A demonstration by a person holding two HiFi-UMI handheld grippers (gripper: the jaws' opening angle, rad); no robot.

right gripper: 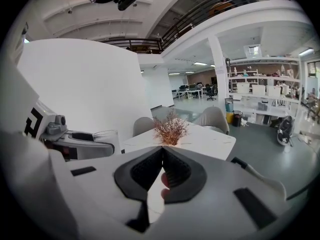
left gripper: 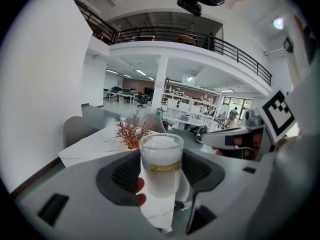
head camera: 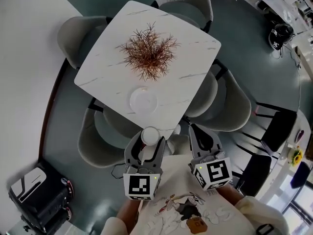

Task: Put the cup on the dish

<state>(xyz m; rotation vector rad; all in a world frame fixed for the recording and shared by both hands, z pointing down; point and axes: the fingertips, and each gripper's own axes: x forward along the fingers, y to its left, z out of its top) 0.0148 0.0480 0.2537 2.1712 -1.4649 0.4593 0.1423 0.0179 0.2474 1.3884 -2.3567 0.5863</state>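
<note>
A frosted white cup (left gripper: 160, 168) with a yellow band sits between the dark pads of my left gripper (left gripper: 161, 170), which is shut on it. In the head view the cup (head camera: 150, 135) hangs in the left gripper (head camera: 148, 140) just off the near corner of the white marble table (head camera: 190, 53). The round white dish (head camera: 143, 100) lies on that table near the same corner, a little beyond the cup. My right gripper (head camera: 191, 129) is held beside the left one, its jaws shut with nothing between them (right gripper: 161, 173).
A dried reddish-brown twig arrangement (head camera: 148, 54) stands at the table's middle, just behind the dish. Grey chairs (head camera: 102, 133) ring the table, one right under the grippers. A black bin (head camera: 38, 196) sits on the floor at the lower left.
</note>
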